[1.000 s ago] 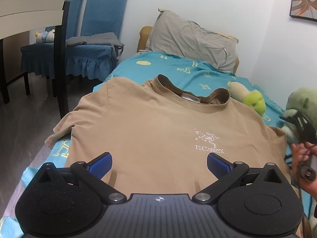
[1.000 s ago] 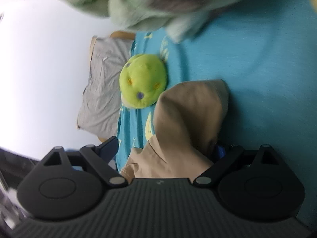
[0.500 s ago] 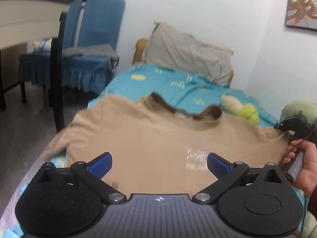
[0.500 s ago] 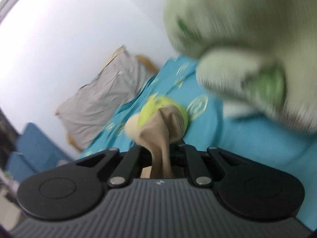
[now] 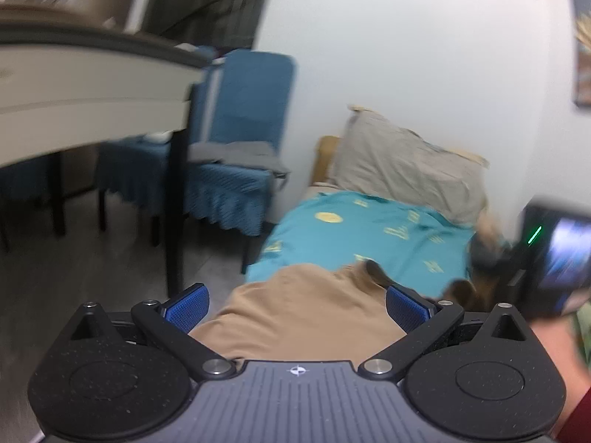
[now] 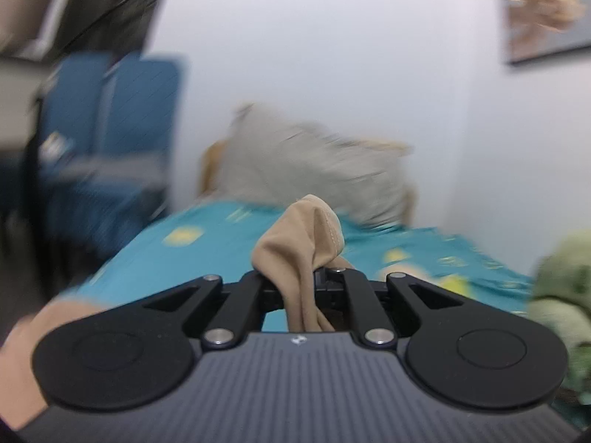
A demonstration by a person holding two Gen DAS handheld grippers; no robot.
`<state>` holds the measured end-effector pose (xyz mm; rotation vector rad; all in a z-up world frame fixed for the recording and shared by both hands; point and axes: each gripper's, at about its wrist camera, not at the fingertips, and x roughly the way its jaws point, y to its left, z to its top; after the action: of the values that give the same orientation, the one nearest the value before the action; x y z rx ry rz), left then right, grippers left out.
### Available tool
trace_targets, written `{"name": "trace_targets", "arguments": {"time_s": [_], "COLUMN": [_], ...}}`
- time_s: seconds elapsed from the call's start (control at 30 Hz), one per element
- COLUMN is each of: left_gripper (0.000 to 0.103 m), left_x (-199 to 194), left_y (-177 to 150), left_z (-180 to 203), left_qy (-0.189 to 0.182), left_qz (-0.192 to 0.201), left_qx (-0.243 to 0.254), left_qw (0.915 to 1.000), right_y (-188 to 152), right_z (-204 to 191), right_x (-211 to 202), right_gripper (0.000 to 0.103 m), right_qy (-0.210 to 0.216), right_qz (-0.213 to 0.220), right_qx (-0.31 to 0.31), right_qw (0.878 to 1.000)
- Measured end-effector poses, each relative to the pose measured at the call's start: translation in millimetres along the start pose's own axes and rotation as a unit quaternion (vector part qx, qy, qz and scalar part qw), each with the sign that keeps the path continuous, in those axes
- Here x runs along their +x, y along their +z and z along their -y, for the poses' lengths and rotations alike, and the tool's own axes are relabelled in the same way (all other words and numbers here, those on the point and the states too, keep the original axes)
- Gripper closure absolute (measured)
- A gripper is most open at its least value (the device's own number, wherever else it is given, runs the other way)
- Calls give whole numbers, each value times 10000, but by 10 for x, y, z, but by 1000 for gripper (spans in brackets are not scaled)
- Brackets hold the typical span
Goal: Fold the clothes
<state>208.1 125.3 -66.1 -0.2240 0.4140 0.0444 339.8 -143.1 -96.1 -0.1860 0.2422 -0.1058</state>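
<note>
Right now the right gripper [image 6: 314, 280] is clamped on a bunched shirt [image 5: 303, 310] edge, lifted off the bed [image 5: 369, 232]; the left gripper [image 5: 295, 306], wide and empty, sits over the shirt's body.

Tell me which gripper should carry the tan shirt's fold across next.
Right. The right gripper is already shut on a bunch of the tan shirt; the left gripper is open, pads clear of the cloth.
</note>
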Motion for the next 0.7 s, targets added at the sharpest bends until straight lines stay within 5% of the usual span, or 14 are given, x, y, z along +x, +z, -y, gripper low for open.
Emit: {"name": "trace_targets", "arguments": {"time_s": [0.1,0.13,0.17,0.2,0.23,0.4,0.7], "left_gripper": [0,0,0,0,0,0,0], "left_x": [73,96,116,135,152,188,-71], "left_y": [18,13,4,-6,-12,-41,-129], "left_z": [-191,-226,-239,-242,-236,-126,127], "left_qy": [141,151,151,147,134,9,-140], "left_qz": [-134,-168,-200,-237,-273,-378,-481], "left_qx": [-265,-303,-311,-303,-281,-99,281], "left_qw": [9995,9993,9992,9992,9991,9992,9984], "right_y": [-191,-239,-283,-308,-326,-57,292], "right_z": [-373,-419,-405,-391,-366,7,1030], "right_x": [106,179,216,178,107,-331,-1743], "right_gripper": [90,78,64,27,0,0,0], "right_qy": [465,681,943,1133,1310,1718,1536], "right_qz": [-619,-904,-1158,-1232,-1281,-1184,-1201], "right_qx": [-175,-89,131,395,643,976,1670], "right_qw": [9968,9935,9887,9851,9810,9731,9665]}}
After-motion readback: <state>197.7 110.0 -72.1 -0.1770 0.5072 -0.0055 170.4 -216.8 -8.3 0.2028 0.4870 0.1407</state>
